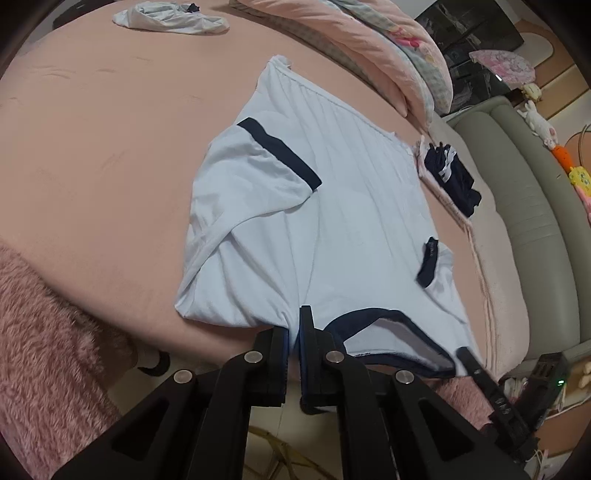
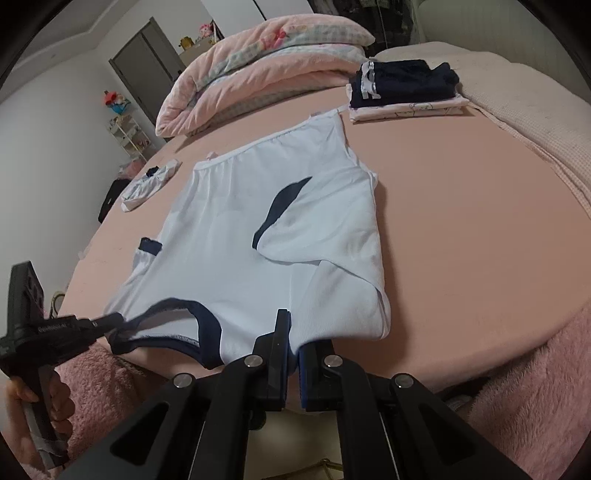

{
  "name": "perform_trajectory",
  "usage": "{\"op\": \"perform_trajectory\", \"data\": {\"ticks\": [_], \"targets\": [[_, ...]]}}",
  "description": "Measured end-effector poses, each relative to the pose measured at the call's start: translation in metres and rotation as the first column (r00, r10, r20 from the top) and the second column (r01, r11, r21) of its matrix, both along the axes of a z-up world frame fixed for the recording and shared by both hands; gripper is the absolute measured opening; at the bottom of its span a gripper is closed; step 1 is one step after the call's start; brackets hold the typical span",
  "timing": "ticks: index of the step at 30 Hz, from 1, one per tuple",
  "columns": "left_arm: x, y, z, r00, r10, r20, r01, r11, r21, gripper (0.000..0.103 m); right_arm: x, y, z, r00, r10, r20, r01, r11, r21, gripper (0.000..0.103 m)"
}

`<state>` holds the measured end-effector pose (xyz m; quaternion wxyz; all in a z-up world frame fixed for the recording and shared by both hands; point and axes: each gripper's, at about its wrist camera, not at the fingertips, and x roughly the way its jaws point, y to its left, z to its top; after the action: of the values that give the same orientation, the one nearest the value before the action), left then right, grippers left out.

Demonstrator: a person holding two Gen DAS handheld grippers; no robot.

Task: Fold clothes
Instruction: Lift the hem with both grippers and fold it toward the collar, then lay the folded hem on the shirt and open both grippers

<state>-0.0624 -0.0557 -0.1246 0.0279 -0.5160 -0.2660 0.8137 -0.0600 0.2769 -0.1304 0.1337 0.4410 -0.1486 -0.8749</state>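
Note:
A white T-shirt with navy trim [image 1: 332, 206] lies flat on the pink bed, collar toward me, both sleeves folded inward; it also shows in the right wrist view [image 2: 258, 236]. My left gripper [image 1: 293, 328] is shut on the shirt's shoulder edge left of the navy collar [image 1: 373, 317]. My right gripper [image 2: 293, 332] is shut on the shoulder edge right of the collar [image 2: 177, 310]. In the right wrist view the left gripper [image 2: 110, 321] pinches the collar's far side. In the left wrist view the right gripper [image 1: 469, 358] shows at the collar's right end.
A folded stack of dark and pink clothes [image 2: 402, 88] sits at the bed's far right. A crumpled white garment [image 1: 170, 16] lies far off. A pink quilt [image 2: 258, 70] is piled at the head. A fuzzy pink blanket [image 1: 44, 350] edges the near side.

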Motion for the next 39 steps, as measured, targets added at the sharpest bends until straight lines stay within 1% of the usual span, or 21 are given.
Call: {"op": "perform_trajectory", "data": {"ticks": [3,6,9,12,15,19,21,23,24,26,27,30,31,34,35,36,37,39], "targets": [[0.010,0.000,0.001,1.000,-0.015,0.010,0.015,1.000,-0.006,0.003,0.007,-0.004,0.010,0.999,0.029,-0.013,-0.029,0.999,0.014,0.002],[0.021,0.001,0.004,0.999,-0.024,0.021,0.024,1.000,-0.018,0.003,0.017,-0.010,0.011,0.999,0.053,0.002,-0.053,0.997,0.052,0.002],[0.030,0.004,0.005,0.998,-0.052,0.033,0.053,0.998,-0.031,0.003,0.024,-0.001,0.010,1.000,0.018,0.012,-0.019,0.999,0.037,0.002],[0.029,0.014,0.007,0.994,-0.107,0.026,0.109,0.989,-0.103,0.003,0.024,0.005,0.014,1.000,-0.002,-0.001,0.002,1.000,0.027,0.002],[0.013,0.020,0.013,0.989,-0.150,0.015,0.150,0.976,-0.158,0.003,0.018,-0.001,0.016,1.000,0.023,-0.001,-0.022,0.999,0.026,0.002],[-0.021,0.025,0.036,0.970,-0.242,-0.022,0.230,0.944,-0.239,0.003,-0.002,-0.006,0.030,0.998,0.056,-0.033,-0.055,0.998,0.021,0.002],[-0.041,0.028,0.046,0.957,-0.289,-0.034,0.271,0.928,-0.257,0.003,-0.019,-0.007,0.040,0.996,0.068,-0.058,-0.066,0.998,0.022,0.002],[-0.067,0.035,0.053,0.934,-0.356,-0.035,0.333,0.903,-0.271,0.003,-0.043,-0.010,0.050,0.993,0.083,-0.083,-0.081,0.996,0.033,0.002],[-0.079,0.039,0.054,0.923,-0.385,-0.031,0.360,0.887,-0.290,0.003,-0.056,-0.011,0.055,0.992,0.088,-0.093,-0.085,0.996,0.037,0.002],[-0.108,0.047,0.056,0.894,-0.447,-0.015,0.418,0.846,-0.332,0.003,-0.085,-0.016,0.060,0.989,0.104,-0.101,-0.100,0.994,0.039,0.002],[-0.122,0.050,0.056,0.884,-0.468,-0.010,0.437,0.834,-0.338,0.003,-0.100,-0.019,0.060,0.990,0.104,-0.095,-0.100,0.994,0.043,0.002],[-0.163,0.052,0.055,0.866,-0.500,-0.001,0.469,0.813,-0.346,0.003,-0.147,-0.023,0.059,0.993,0.088,-0.075,-0.086,0.996,0.028,0.002],[-0.177,0.050,0.054,0.866,-0.500,0.005,0.470,0.810,-0.352,0.004,-0.163,-0.025,0.058,0.994,0.082,-0.067,-0.080,0.997,0.022,0.002],[-0.220,0.041,0.045,0.874,-0.485,0.029,0.464,0.814,-0.350,0.004,-0.207,-0.024,0.049,0.999,0.040,-0.032,-0.040,0.999,0.002,0.002],[-0.233,0.036,0.037,0.877,-0.477,0.048,0.465,0.824,-0.324,0.004,-0.223,-0.025,0.044,0.999,0.034,-0.013,-0.034,0.999,0.002,0.002],[-0.246,0.030,0.028,0.881,-0.468,0.072,0.468,0.836,-0.285,0.005,-0.238,-0.026,0.036,0.999,0.045,0.021,-0.045,0.999,0.012,0.002],[-0.255,0.022,0.019,0.888,-0.454,0.077,0.459,0.857,-0.235,0.006,-0.251,-0.027,0.025,0.996,0.056,0.062,-0.057,0.998,0.010,0.003],[-0.267,0.004,0.005,0.909,-0.411,0.066,0.416,0.900,-0.131,0.010,-0.272,-0.026,0.003,0.987,0.077,0.141,-0.074,0.997,-0.023,0.004]]}}
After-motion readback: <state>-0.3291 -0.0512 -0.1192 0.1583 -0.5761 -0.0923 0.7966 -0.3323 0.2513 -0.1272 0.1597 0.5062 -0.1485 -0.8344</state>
